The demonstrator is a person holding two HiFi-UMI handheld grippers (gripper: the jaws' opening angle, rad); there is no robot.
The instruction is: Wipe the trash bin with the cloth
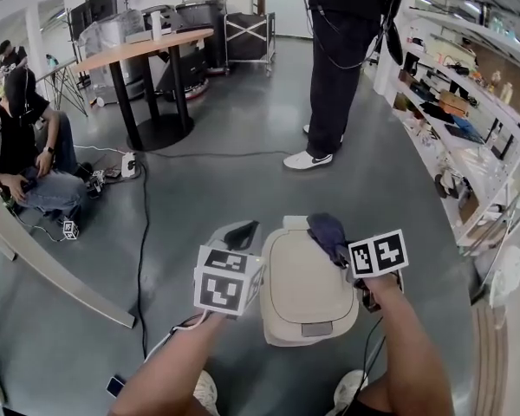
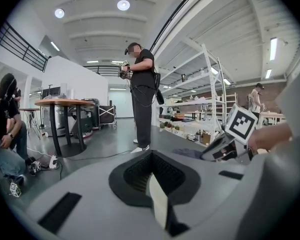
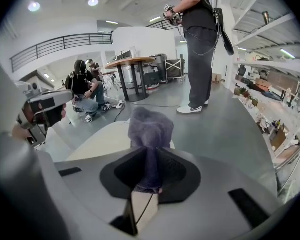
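Note:
A beige trash bin (image 1: 303, 289) with its lid down stands on the grey floor just in front of me. My right gripper (image 1: 340, 251) is at the bin's far right corner, shut on a dark purple cloth (image 1: 327, 230) that bunches up over the lid's back edge. In the right gripper view the cloth (image 3: 150, 129) stands up out of the shut right gripper (image 3: 150, 156), with the bin's lid (image 3: 97, 141) beyond. My left gripper (image 1: 240, 233) hangs beside the bin's left side, its jaws together on nothing. The left gripper (image 2: 151, 159) view faces the room and catches the right gripper (image 2: 225, 146).
A person in dark clothes (image 1: 338, 59) stands on the floor beyond the bin. Another person (image 1: 26, 146) sits at the left by a round table (image 1: 143, 46). Stocked white shelves (image 1: 468, 120) run along the right. A black cable (image 1: 143, 232) crosses the floor at left.

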